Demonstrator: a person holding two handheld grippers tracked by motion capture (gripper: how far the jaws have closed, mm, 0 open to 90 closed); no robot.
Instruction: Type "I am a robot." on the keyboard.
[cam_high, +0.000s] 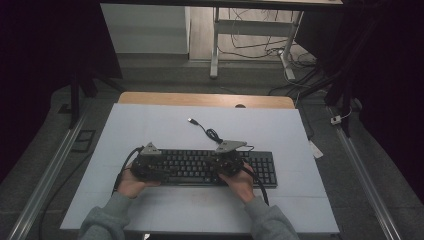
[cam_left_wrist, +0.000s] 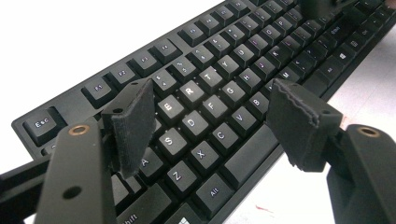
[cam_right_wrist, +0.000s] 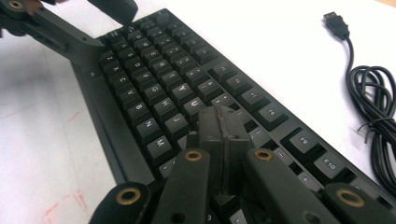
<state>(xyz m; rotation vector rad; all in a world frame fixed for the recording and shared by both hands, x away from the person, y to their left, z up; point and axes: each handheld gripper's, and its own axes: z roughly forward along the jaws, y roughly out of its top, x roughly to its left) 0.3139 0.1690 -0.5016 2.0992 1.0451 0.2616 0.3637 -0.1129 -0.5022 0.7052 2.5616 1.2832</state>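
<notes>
Over black keyboard (cam_high: 200, 167), left claw (cam_left_wrist: 212, 109) spread, right claw (cam_right_wrist: 223, 135) closed

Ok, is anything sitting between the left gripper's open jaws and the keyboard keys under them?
Nothing visible. The left gripper has its jaws spread wide over the keyboard, and the keys between them are bare. The coiled USB cable lies behind the keyboard, clear of both grippers.

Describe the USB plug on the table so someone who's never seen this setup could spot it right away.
Start at the black keyboard lying on the white table. A thin black cable runs from its far edge into a small coiled bundle, then onward away from the person. The USB plug is the small dark tip at that cable's free end, lying apart from everything else on bare white surface.
</notes>
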